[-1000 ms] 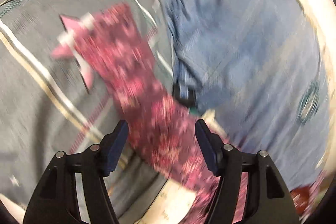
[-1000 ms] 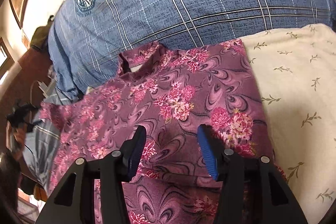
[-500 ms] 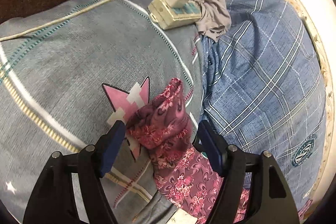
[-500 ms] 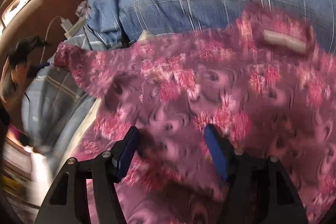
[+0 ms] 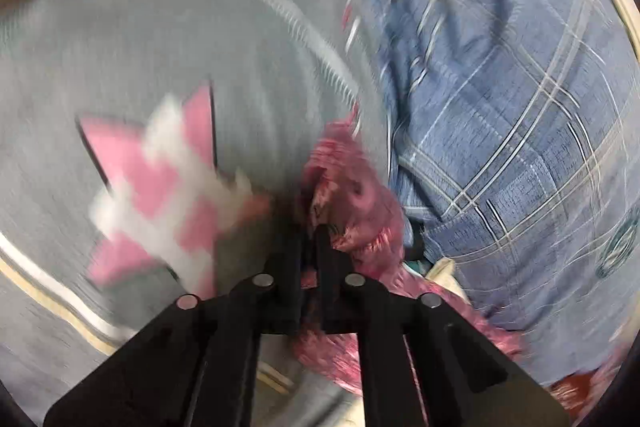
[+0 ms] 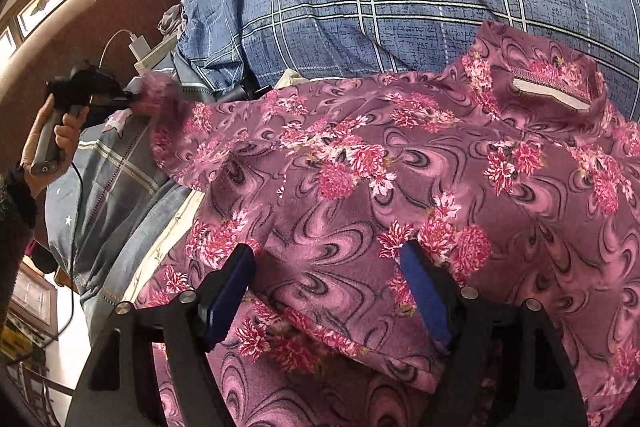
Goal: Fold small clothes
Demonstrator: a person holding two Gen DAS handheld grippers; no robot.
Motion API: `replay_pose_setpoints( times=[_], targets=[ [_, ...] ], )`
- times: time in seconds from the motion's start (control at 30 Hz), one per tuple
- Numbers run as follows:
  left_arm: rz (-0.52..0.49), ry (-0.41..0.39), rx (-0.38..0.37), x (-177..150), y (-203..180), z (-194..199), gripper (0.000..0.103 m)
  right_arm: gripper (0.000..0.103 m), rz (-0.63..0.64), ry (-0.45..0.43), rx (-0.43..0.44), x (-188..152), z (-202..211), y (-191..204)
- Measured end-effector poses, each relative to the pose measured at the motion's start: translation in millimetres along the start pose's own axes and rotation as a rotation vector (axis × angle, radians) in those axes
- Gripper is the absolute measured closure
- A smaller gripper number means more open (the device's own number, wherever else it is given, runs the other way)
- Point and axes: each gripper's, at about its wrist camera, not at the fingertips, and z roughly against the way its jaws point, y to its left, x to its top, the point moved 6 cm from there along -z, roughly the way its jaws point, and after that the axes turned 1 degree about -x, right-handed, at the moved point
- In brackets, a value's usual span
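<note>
The left gripper is clenching the end of one sleeve of the floral garment; its jaws have just been closing, and now the two black fingers are standing almost together with the pink cloth pinched between them. The picture from this side is blurred, so I cannot tell how much cloth is inside. Under the sleeve a grey pillow with a pink and white star patch is lying, and beside it a blue checked quilt is bulging. In the right wrist view a hand is holding this gripper's handle at the far left edge.

The right gripper is released: its jaws have just been opening, and the blue pads are standing wide apart above the body of the garment, not pressing it. The garment is lying spread on the bed, with the collar toward the blue quilt and one sleeve stretching out to the left gripper. A white charger with its cable is resting near the brown headboard.
</note>
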Motion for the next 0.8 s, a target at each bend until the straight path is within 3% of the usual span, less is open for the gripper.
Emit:
replay_pose_setpoints(
  times=[0.13, 0.3, 0.43, 0.63, 0.8],
  targets=[
    [-0.065, -0.077, -0.021, -9.7, -19.0, 18.7, 0.099, 0.025, -0.018, -0.007, 0.023, 0.1, 1.8, -2.5],
    [-0.135, -0.084, -0.120, -33.8, -63.2, 48.0, 0.099, 0.025, -0.035, -0.010, 0.043, 0.4, 3.1, -4.3],
    [-0.242, -0.062, -0.176, -71.5, -104.9, 68.1, 0.099, 0.026, -0.046, -0.004, 0.038, 2.4, 6.1, -4.1],
    [-0.372, 0.008, -0.282, -148.5, -171.3, 83.6, 0.099, 0.026, -0.085, -0.035, -0.084, -4.3, 42.9, -31.0],
    [-0.491, 0.085, -0.372, -225.6, -239.6, 69.5, 0.099, 0.026, -0.138, -0.068, -0.259, -23.5, 87.7, -88.2]
  ],
)
